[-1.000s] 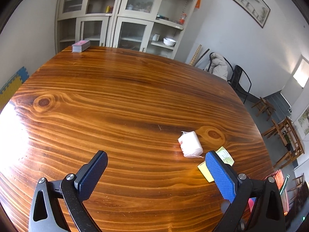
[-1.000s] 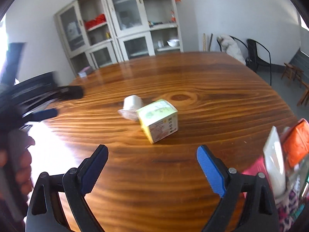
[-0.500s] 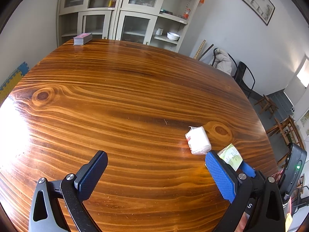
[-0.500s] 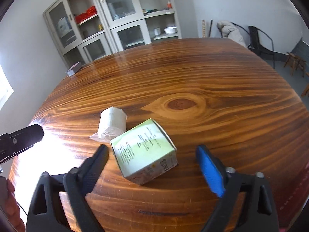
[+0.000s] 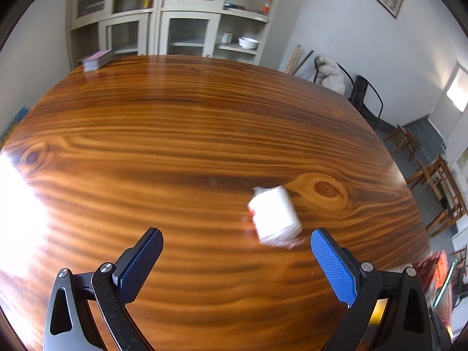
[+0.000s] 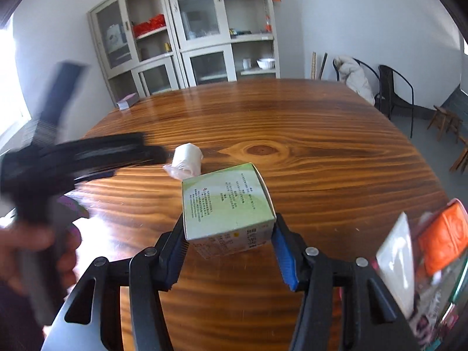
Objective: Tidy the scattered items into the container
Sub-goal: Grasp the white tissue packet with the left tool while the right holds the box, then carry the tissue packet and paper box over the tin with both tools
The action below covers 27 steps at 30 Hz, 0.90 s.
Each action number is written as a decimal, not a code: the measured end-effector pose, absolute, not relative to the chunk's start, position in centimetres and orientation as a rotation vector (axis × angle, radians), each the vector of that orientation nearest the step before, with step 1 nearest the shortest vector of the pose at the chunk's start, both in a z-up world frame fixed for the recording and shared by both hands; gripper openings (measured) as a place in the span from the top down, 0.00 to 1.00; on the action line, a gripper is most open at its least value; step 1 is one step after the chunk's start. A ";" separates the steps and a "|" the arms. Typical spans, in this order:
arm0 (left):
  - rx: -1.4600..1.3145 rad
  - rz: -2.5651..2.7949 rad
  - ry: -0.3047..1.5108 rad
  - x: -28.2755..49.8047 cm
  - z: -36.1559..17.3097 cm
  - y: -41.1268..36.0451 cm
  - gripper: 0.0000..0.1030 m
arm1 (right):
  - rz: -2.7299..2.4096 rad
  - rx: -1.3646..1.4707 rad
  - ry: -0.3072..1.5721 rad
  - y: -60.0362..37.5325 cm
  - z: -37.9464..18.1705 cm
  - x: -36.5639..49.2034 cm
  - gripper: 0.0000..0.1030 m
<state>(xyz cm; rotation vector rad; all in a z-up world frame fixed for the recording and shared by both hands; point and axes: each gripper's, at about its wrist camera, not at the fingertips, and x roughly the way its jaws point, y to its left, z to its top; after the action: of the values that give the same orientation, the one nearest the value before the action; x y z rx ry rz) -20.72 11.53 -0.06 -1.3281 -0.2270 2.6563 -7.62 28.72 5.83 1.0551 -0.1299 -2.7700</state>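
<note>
The right gripper (image 6: pixel 228 245) now has the green-and-white carton (image 6: pixel 225 201) between its jaws, which are closing on the box's two side walls; a second ago those jaws stood wide and empty, with the carton sitting free farther out on the wooden counter (image 6: pixel 321 152). The pads appear to be touching the cardboard on both sides, and the carton looks slightly raised at its near edge, though whether it has fully left the wood cannot be told. Beside it, the white wrapped roll (image 6: pixel 187 161) lies on its side just behind the carton, near a dark knot in the grain. The left gripper (image 5: pixel 234 263) has shifted toward that roll (image 5: pixel 273 216): its jaws are spread wide with nothing between them, and the roll that sat well ahead a second ago now lies just in front of the right-hand pad. At the counter's right edge the container (image 6: pixel 424 263) shows only partly, already stuffed with a white packet and an orange pack. By this reading, one scattered item is secured and ready to carry right to the container, while the roll is the last loose piece close by and the left hand's likely target.
</note>
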 end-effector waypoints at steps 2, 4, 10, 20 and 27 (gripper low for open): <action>-1.332 2.676 -0.188 -21.7 -0.3 12.8 0.01 | -2.769 1.050 -0.161 29.1 5.8 -7.2 0.43; -1.346 2.693 -0.168 -22.5 -0.8 13.6 0.01 | -2.774 1.052 -0.181 29.4 5.8 -7.1 0.43; -1.377 2.702 -0.138 -24.1 -2.3 14.4 0.17 | -2.802 0.997 -0.188 29.5 6.6 -6.9 0.43; -1.337 2.699 -0.197 -22.6 -1.4 13.5 0.62 | -2.902 0.884 -0.168 29.0 8.2 -5.9 0.43; -1.222 2.697 -0.243 -20.1 2.1 13.1 0.62 | -2.989 0.744 -0.153 29.1 9.8 -4.4 0.43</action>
<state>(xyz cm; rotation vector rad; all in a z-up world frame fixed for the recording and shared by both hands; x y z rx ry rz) -20.10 13.15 2.05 -1.2221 -0.2425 2.6969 -4.37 29.06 9.80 0.7436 -0.1529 -2.9894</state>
